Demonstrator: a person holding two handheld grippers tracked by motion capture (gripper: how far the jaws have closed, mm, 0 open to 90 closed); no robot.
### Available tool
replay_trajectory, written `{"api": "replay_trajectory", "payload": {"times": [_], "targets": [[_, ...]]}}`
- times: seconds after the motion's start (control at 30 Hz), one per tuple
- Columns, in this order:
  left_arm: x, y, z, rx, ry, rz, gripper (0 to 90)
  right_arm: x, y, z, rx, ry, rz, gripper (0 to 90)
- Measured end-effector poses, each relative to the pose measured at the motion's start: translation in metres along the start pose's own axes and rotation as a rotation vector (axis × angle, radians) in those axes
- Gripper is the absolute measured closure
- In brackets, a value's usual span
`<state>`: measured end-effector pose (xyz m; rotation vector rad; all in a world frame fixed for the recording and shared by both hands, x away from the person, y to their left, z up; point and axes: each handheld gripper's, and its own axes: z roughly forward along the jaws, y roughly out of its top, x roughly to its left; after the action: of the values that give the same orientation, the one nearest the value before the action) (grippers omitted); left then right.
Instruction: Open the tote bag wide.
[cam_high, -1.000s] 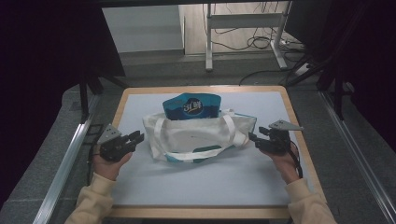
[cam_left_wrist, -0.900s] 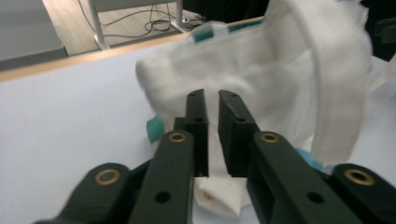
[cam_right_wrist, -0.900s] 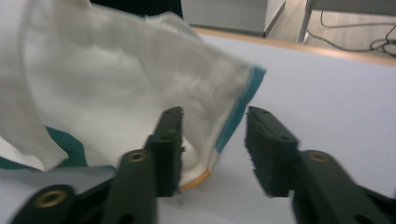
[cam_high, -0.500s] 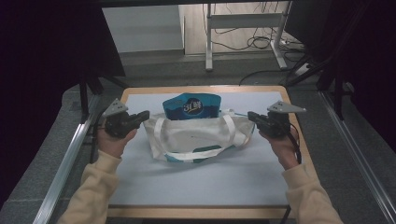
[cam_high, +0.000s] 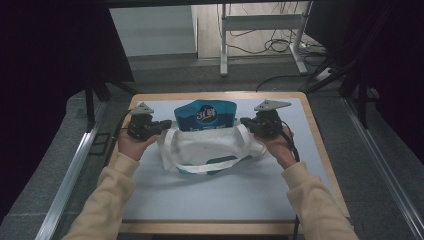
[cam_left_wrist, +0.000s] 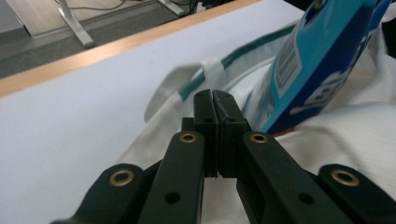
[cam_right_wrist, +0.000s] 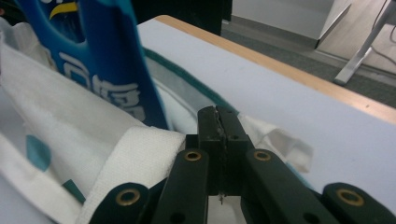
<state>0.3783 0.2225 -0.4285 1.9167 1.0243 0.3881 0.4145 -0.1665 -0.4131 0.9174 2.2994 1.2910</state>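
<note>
Tote bag (cam_high: 207, 150): white cloth with teal trim and white straps, lying at the middle of the desk (cam_high: 210, 200) between the two tongs; its mouth faces the far edge.
Sleeves: cream forearms come in from the near edge of the high view, one hand on each tool.
Left tongs (cam_high: 162, 125): at the bag's left corner in the high view; the left gripper view (cam_left_wrist: 212, 100) shows the jaws pressed together, tips against the white fabric; whether any cloth is caught between them cannot be told.
Right tongs (cam_high: 245, 121): at the bag's right corner in the high view; the right gripper view (cam_right_wrist: 218, 116) shows the jaws pressed together over the bag's rim, beside a strap (cam_right_wrist: 135, 158); a pinch on cloth cannot be confirmed.
Blue pouch (cam_high: 204, 115): standing out of the bag's far opening, between both tongs.
High view alone gives: the whole layout, the grey plates on both tools, the trailing cables.
Left gripper view adds: a barcode panel (cam_left_wrist: 286, 70) on the pouch's side.
Right gripper view adds: large white characters (cam_right_wrist: 119, 105) low on the pouch's face, not legible.
Writing: a round white mark with characters on the pouch front in the high view, too small to read.
Beyond the desk: grey floor, white table legs (cam_high: 223, 45), loose cables.
</note>
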Motion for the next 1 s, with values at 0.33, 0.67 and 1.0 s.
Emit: {"api": "replay_trajectory", "payload": {"times": [0.33, 0.67, 1.0], "targets": [[-0.009, -0.022, -0.005, 0.020, -0.039, -0.005, 89.6, 0.024, -0.029, -0.009, 0.070, 0.076, -0.038, 88.8], [-0.008, -0.004, 0.004, 0.059, -0.007, 0.005, 89.1, 0.047, -0.061, 0.009, 0.136, 0.134, -0.054, 88.8], [0.009, 0.006, 0.041, 0.154, 0.041, -0.049, 89.7, 0.059, -0.082, 0.011, 0.154, 0.167, -0.059, 88.8]]}}
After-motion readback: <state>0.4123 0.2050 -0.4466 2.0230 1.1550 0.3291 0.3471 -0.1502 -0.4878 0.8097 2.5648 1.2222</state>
